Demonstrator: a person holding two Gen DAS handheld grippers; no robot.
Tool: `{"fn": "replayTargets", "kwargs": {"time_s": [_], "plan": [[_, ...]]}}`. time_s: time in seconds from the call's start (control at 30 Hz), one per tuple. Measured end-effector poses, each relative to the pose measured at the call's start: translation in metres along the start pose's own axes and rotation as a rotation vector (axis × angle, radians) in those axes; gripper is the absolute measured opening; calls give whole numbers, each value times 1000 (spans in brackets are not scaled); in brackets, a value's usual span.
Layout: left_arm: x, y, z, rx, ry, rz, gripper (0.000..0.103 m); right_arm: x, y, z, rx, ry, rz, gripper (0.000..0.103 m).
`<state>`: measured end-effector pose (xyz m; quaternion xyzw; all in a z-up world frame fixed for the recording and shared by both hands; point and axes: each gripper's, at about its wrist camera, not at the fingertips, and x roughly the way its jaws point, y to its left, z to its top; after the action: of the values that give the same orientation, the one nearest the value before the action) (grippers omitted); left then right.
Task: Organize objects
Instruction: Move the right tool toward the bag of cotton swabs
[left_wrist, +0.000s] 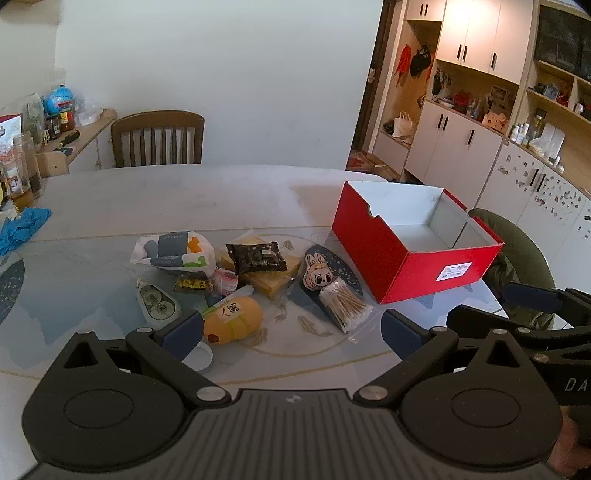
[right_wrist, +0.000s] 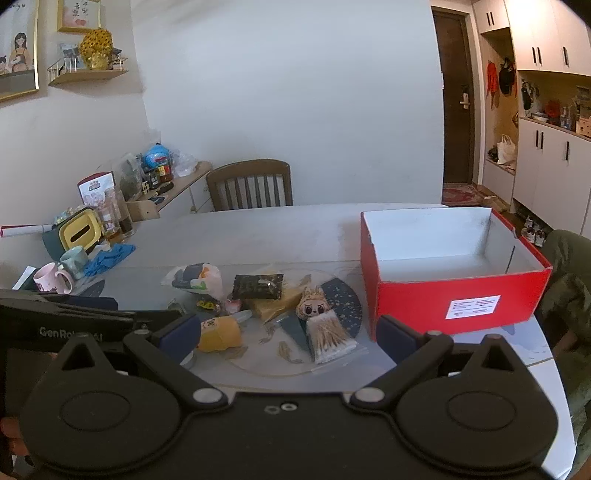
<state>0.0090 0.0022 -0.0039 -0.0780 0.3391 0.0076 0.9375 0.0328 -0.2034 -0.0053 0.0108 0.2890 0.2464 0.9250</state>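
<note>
One red box (left_wrist: 424, 266), nothing inside

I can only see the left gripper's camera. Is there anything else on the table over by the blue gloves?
Observer: Yes. The right wrist view shows a pink mug on the near side of the blue gloves.
Operator: Just one cup?
Observer: No, a pale bluish mug stands just behind the pink one.
Operator: Is anything up on the wall above that side?
Observer: A small shelf with a gold ornament sitting on it.
</note>
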Motion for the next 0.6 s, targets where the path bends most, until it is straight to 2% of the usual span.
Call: {"fn": "replayTargets", "kwargs": {"time_s": [0.27, 0.47, 0.6], "plan": [[7, 10, 1, -14, -2, 7, 103, 15, 6, 0, -10, 39, 6, 101], [28, 18, 3, -2, 38, -5, 103, 34, 3, 1, 16, 75, -6, 101], [43, 26, -2, 29, 41, 18, 103, 56, 0, -3, 5, 113, -14, 101]]}}
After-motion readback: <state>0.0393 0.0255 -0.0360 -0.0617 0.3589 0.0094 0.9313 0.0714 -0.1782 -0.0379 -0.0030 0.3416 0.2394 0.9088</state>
